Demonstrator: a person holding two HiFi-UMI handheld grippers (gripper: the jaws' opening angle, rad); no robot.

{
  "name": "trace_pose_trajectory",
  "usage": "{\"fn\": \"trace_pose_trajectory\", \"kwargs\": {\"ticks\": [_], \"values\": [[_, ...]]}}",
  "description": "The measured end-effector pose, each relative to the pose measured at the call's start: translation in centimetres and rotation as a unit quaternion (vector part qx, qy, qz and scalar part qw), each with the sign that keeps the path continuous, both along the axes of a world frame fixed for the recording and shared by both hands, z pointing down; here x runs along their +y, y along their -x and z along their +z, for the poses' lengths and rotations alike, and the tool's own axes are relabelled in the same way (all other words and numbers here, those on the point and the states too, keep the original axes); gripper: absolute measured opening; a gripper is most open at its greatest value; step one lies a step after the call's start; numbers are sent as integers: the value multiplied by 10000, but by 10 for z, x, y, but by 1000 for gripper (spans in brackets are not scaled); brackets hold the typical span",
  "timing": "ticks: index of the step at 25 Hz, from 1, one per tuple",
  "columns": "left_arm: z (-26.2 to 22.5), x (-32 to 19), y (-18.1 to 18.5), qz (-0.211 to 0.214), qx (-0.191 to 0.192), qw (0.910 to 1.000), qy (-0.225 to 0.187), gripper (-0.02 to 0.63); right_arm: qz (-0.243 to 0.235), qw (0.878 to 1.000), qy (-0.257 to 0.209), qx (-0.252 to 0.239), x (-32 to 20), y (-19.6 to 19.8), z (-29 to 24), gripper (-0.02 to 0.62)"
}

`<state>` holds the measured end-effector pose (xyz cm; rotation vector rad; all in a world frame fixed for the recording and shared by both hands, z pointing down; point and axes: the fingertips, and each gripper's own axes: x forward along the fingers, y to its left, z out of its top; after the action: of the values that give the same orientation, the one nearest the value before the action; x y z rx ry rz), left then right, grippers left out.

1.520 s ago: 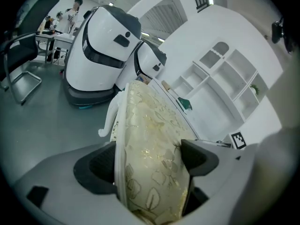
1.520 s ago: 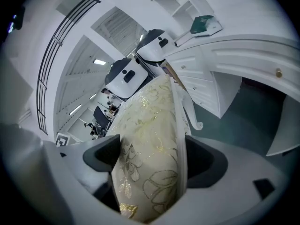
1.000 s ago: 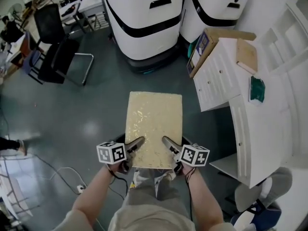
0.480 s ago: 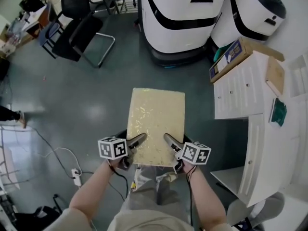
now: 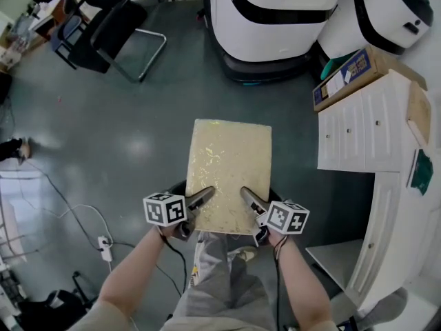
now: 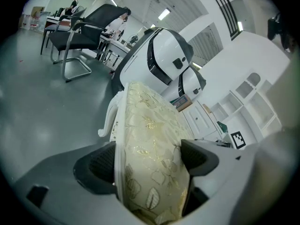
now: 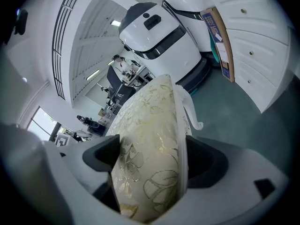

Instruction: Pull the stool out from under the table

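The stool [image 5: 231, 167] has a cream cushion with gold flowers and white curved legs; it stands out on the grey floor, to the left of the white table [image 5: 375, 143]. My left gripper [image 5: 202, 199] is shut on the stool's near left edge, and my right gripper [image 5: 248, 198] is shut on its near right edge. In the left gripper view the cushion [image 6: 150, 139] fills the gap between the jaws of the left gripper [image 6: 152, 161]. The right gripper view shows the same: the seat [image 7: 157, 135] is clamped in the right gripper [image 7: 150, 161].
Two large white robots [image 5: 275, 12] stand beyond the stool. A cardboard box [image 5: 355, 71] leans at the table's far end. A black chair [image 5: 110, 26] is at the far left. Cables and a power strip [image 5: 103, 243] lie on the floor at my left.
The stool, still held by both grippers, now sits farther from the white table, which has slid to the picture's right. The robots and the chair have shifted up and right.
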<state>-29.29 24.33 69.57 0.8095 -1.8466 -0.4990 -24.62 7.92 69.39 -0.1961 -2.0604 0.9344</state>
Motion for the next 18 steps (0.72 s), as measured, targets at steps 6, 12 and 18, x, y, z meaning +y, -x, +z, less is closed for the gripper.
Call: {"fn": "trace_pose_trajectory", "kwargs": {"ticks": [6, 12, 18], "values": [[56, -15, 9, 123, 64, 9999, 3, 436, 138, 9998, 9, 124, -13, 5, 57, 436], [106, -22, 12, 197, 54, 9998, -47, 436, 222, 9997, 7, 92, -18, 6, 105, 436], [143, -19, 10, 198, -52, 9997, -159, 437, 236, 9997, -75, -43, -14, 4, 140, 436]]}}
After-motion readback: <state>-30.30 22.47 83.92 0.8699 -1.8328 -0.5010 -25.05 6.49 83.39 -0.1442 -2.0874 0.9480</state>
